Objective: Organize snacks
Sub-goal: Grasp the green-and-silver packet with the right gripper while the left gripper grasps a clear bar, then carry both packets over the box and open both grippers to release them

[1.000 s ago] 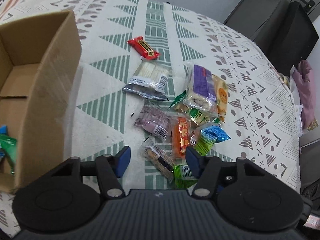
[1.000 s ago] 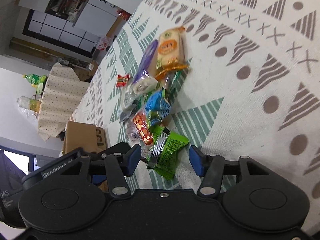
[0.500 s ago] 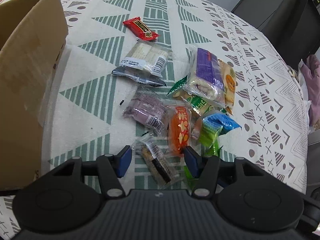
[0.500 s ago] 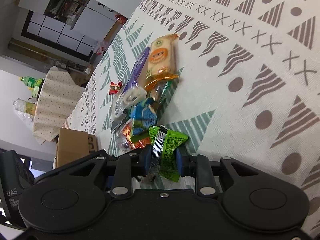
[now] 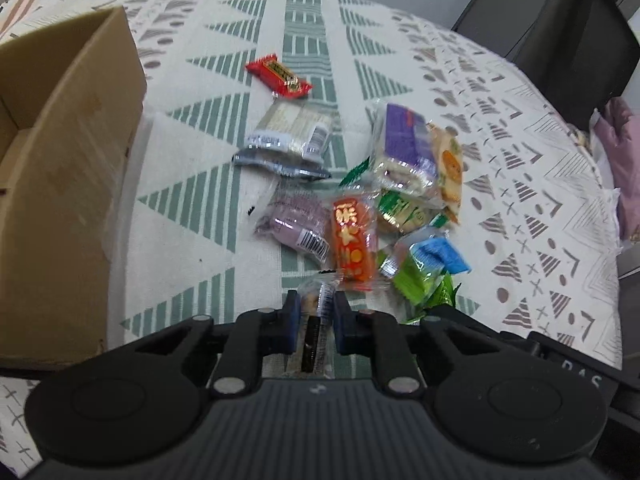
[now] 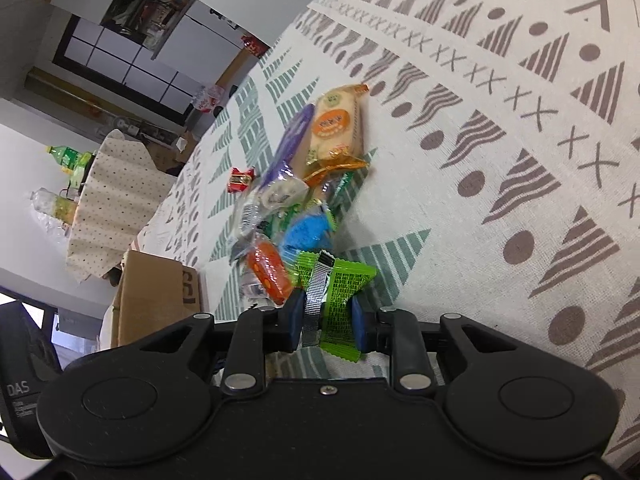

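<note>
A heap of wrapped snacks lies on the patterned tablecloth (image 5: 192,208). My left gripper (image 5: 316,312) is shut on a clear-wrapped brown snack bar (image 5: 316,304) at the near edge of the heap. Just beyond it lie an orange packet (image 5: 352,240), a purple packet (image 5: 296,222) and a green and blue packet (image 5: 424,268). A red bar (image 5: 278,76) sits farther back. In the right wrist view my right gripper (image 6: 326,322) is shut on a green packet (image 6: 340,292) with a silver seam, lifted slightly off the cloth. An open cardboard box (image 5: 60,184) stands at the left.
A clear pack of pale wafers (image 5: 290,136), a purple-topped pack (image 5: 404,144) and an orange cracker pack (image 6: 338,124) fill the heap's far side. A dark chair (image 5: 572,44) stands beyond the table's right edge. Bottles (image 6: 60,184) stand on a side table.
My left gripper came down over the brown snack bar and shut on it. My right gripper shut on the green packet and has raised it a little.
</note>
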`<action>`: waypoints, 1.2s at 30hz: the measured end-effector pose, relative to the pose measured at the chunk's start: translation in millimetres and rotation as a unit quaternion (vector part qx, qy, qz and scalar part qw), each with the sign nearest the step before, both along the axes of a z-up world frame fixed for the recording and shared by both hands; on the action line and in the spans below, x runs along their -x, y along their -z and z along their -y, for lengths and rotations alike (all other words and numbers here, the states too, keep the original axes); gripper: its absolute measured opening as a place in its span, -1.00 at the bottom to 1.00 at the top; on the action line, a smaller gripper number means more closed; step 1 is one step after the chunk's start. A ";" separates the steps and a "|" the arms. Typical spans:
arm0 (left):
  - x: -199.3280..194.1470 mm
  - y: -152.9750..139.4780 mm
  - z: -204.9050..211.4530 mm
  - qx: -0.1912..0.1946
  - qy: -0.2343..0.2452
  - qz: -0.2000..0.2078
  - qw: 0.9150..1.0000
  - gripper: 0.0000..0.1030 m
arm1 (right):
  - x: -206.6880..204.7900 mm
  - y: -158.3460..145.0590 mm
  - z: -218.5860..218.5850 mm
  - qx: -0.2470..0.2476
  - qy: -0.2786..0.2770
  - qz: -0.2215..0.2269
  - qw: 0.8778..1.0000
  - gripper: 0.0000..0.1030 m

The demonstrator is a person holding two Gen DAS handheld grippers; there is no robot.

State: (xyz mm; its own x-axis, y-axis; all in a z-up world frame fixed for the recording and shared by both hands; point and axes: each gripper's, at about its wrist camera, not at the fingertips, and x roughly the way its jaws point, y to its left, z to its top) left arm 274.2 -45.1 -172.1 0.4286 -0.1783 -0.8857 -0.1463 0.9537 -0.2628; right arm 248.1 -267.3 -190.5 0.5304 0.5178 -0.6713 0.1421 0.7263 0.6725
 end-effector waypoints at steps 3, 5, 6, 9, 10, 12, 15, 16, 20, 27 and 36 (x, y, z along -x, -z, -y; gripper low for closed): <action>3.9 -13.6 -4.5 0.006 0.002 0.011 1.000 -0.69 | 1.9 -7.3 -2.3 0.002 -0.001 0.012 1.000 -0.53; 6.0 -24.3 -10.2 0.010 0.000 0.016 1.000 -0.69 | 2.6 -12.2 -3.7 0.001 0.002 0.018 1.000 -0.53; 7.0 -30.2 -13.5 0.014 -0.003 0.018 1.000 -0.69 | 3.5 -14.6 -4.2 0.002 0.005 0.020 1.000 -0.53; 10.9 -52.0 -22.8 0.019 -0.005 0.028 0.999 -0.69 | 6.1 -20.4 -6.8 -0.002 0.012 0.009 1.000 -0.53; 12.6 -59.9 -25.3 0.019 -0.004 0.034 0.999 -0.69 | 7.1 -23.1 -9.0 -0.002 0.011 0.005 1.000 -0.53; 15.8 -72.6 -30.1 0.020 -0.001 0.039 0.999 -0.69 | 8.9 -31.9 -15.8 0.008 0.004 0.003 1.000 -0.53; 21.1 -87.8 -39.7 0.023 -0.001 0.044 0.999 -0.69 | 10.6 -50.0 -27.8 0.021 -0.012 0.009 1.000 -0.53; 23.2 -93.0 -43.0 0.021 0.000 0.048 0.999 -0.69 | 10.5 -57.5 -32.3 0.026 -0.018 0.013 0.999 -0.53; 29.4 -107.8 -59.0 0.026 -0.002 0.055 0.998 -0.69 | 8.8 -77.3 -44.2 0.037 -0.032 0.023 0.999 -0.53; 38.5 -128.0 -87.4 0.031 -0.010 0.068 0.997 -0.69 | 7.0 -104.3 -66.9 0.053 -0.055 0.037 0.996 -0.53; 43.6 -144.0 -135.6 0.037 -0.042 0.083 0.995 -0.69 | -1.0 -126.1 -109.5 0.055 -0.095 0.057 0.992 -0.53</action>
State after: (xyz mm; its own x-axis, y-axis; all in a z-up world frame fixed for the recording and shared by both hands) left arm 230.6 90.5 -28.1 0.5836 -0.1976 -0.7876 -0.1744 0.9168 -0.3592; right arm 249.1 -157.8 -64.4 0.5053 0.5432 -0.6705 -0.0769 0.8023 0.5919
